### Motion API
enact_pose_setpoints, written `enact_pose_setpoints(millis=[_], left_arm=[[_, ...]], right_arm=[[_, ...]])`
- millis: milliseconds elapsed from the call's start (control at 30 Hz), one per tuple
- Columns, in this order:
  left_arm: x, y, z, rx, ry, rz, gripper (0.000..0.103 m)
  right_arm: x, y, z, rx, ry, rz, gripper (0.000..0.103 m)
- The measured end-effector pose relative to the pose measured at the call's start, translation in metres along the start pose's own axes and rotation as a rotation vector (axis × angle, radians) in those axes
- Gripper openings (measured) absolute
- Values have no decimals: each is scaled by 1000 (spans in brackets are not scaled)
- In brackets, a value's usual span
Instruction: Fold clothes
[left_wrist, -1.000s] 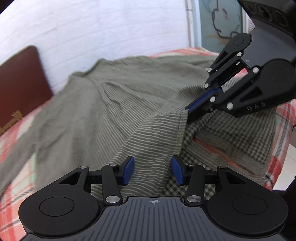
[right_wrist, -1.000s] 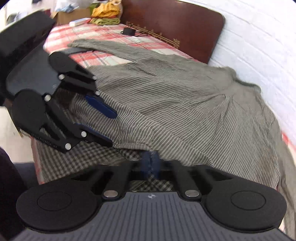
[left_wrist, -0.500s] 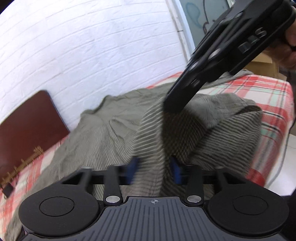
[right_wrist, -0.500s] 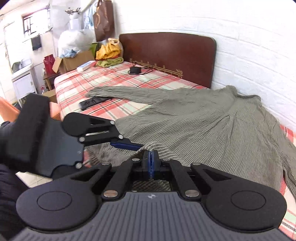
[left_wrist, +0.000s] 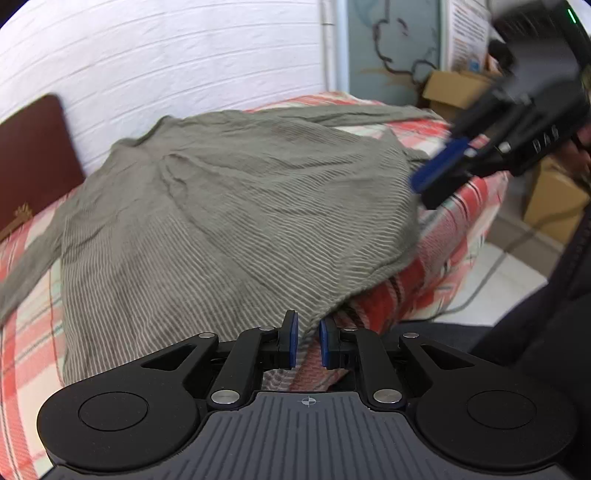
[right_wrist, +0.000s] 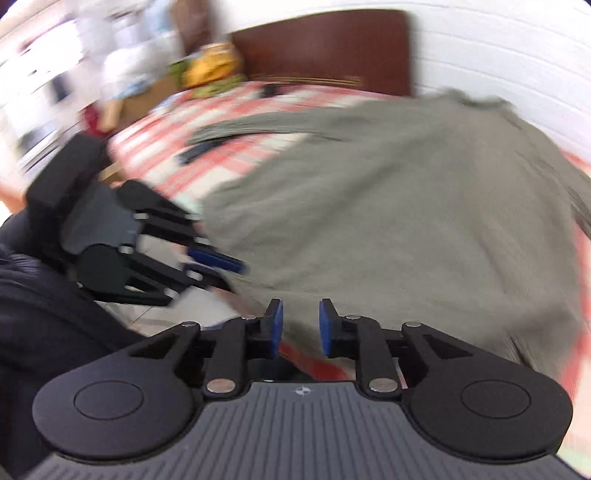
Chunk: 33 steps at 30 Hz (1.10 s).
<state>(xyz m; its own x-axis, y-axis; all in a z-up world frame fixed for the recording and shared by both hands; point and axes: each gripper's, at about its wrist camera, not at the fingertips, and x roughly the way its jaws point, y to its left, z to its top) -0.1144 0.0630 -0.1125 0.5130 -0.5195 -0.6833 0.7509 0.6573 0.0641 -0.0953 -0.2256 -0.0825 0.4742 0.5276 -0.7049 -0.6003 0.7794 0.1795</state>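
A grey-green striped shirt (left_wrist: 240, 206) lies spread flat over the red plaid bed (left_wrist: 454, 221). My left gripper (left_wrist: 307, 341) is at the near hem, its blue pads drawn close with the hem's edge pinched between them. The right wrist view is blurred; it shows the shirt (right_wrist: 406, 221) ahead and my right gripper (right_wrist: 300, 328) open over the near edge, with nothing between its pads. The left gripper (right_wrist: 218, 266) sits at the shirt's left hem there. In the left wrist view the right gripper (left_wrist: 439, 181) hovers by the shirt's right edge.
A dark wooden headboard (right_wrist: 325, 48) and a white brick wall (left_wrist: 184, 55) bound the bed. Cardboard boxes (left_wrist: 458, 92) and a cable on the floor lie past the bed's foot. A dark flat object (right_wrist: 199, 151) rests on the sheet. A dark sleeve (right_wrist: 37, 314) is at the left.
The lifted hem has been pulled back and laid flat, covering the checked lining. My right gripper has opened and let go of the cloth. My left gripper's pads have closed in on the hem.
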Motion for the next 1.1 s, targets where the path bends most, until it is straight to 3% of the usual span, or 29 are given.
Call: enact_pose_setpoints(millis=[167,400,500,667,800,833,1100], left_arm=[[5,13,2,-13,10,26,16],[6,24,4,-64,2,50,23],[1,29,8,-106,-25,58,28],[-3,37,12,-146,-39,62,32],[-2,40,15,-158,-40,60,32],[-3,40,15,-156,-40,62,32],[-7,47,15,-170,-34,45,32]], right_arm=[[-14,-26,-25,134,-51,-201,32],[-8,-43,-29,-28,-28,-510,31],[10,-48,-30,-160,45,-579,25],[29,-47,-34,-274,114,-575,25],[41,-42,-39,-360,112,-636,20],[42,-44,-39,-345,102,-657,1],[-28,-80,-39,88,-54,-609,1]])
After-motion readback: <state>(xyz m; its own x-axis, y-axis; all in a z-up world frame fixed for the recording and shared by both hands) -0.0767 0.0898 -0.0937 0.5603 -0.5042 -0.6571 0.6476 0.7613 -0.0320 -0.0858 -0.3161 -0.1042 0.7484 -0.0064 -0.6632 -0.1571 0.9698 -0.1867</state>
